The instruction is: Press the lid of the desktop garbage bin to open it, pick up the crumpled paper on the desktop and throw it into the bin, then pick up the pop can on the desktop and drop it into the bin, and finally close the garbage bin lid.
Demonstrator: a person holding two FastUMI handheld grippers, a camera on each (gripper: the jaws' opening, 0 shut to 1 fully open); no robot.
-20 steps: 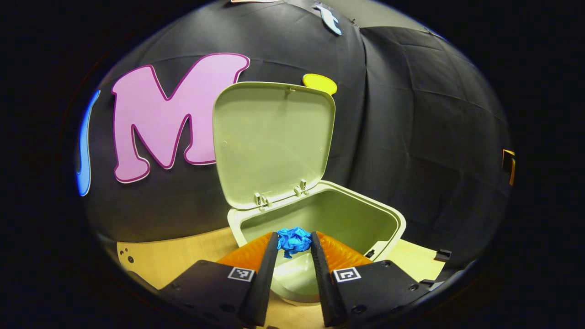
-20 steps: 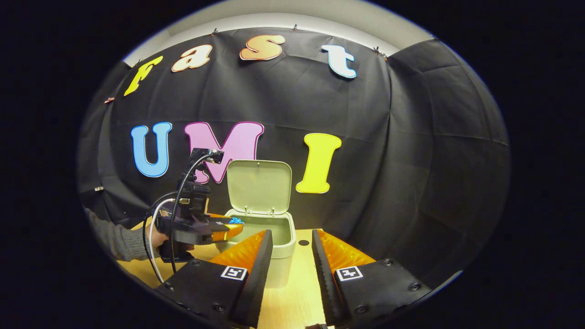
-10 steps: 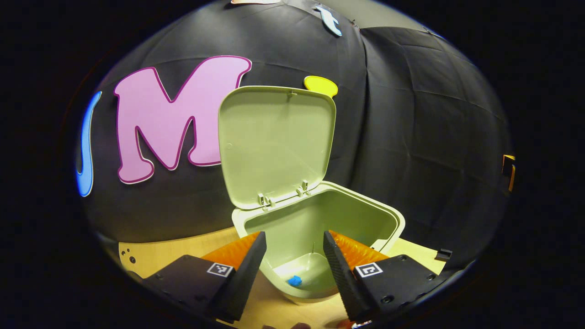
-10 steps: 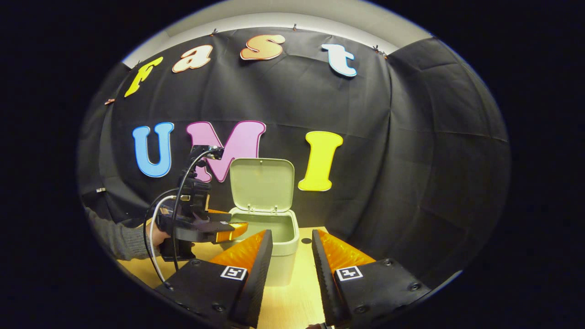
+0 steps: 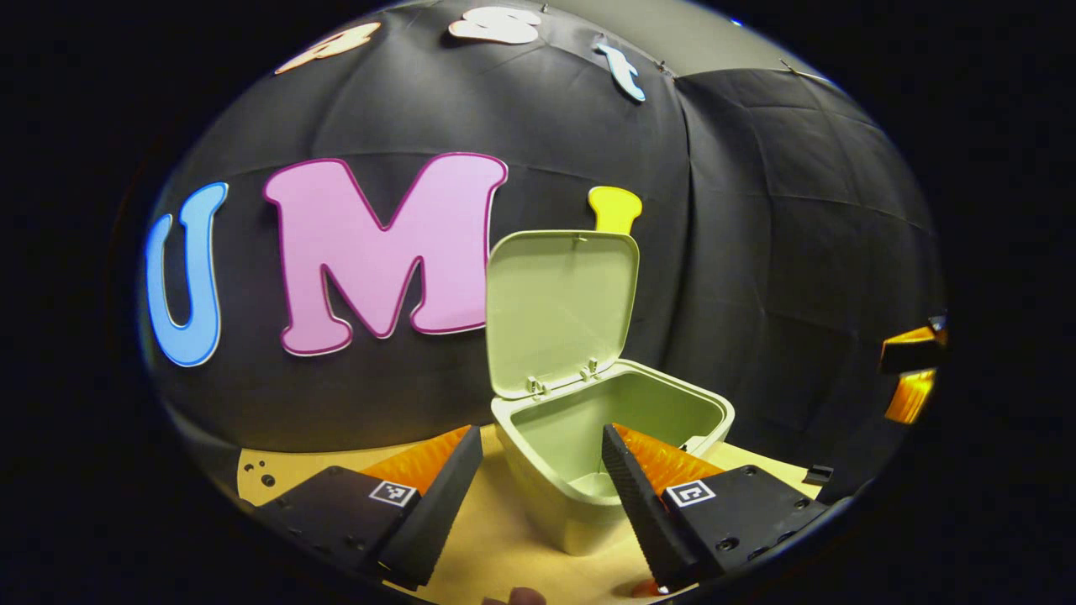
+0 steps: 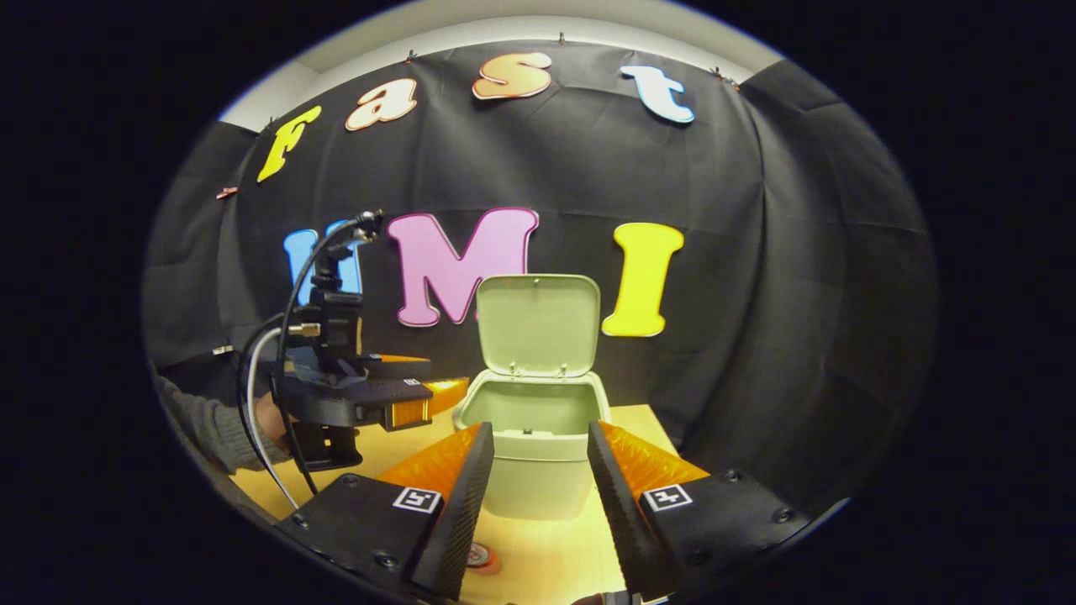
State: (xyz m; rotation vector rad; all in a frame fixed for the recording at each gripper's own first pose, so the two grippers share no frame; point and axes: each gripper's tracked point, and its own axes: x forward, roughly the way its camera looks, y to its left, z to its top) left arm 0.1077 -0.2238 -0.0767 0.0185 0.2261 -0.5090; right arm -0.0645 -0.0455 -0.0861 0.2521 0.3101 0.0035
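Observation:
The pale green bin point(image 5: 555, 521) stands on the wooden table with its lid point(image 5: 559, 307) upright. My left gripper point(image 5: 540, 437) is open and empty, its fingers framing the bin's near corner from a short way back. In the right gripper view the bin point(image 6: 538, 487) and raised lid point(image 6: 538, 323) stand straight ahead between the fingers of my open right gripper point(image 6: 540, 433). A red round top, likely the pop can point(image 6: 481, 556), sits low between those fingers. The left gripper point(image 6: 445, 374) hovers left of the bin, held by a hand point(image 6: 269, 420).
The light wooden table point(image 5: 496, 538) runs back to the black cloth wall behind the bin. The right gripper point(image 5: 916, 370) shows at the far right edge of the left gripper view. A grey sleeve point(image 6: 202, 428) and cables trail from the left gripper.
The left gripper opened over the bin and the blue crumpled paper fell inside. It has since drawn back and left, away from the bin. The right gripper shifted slightly, centring the bin.

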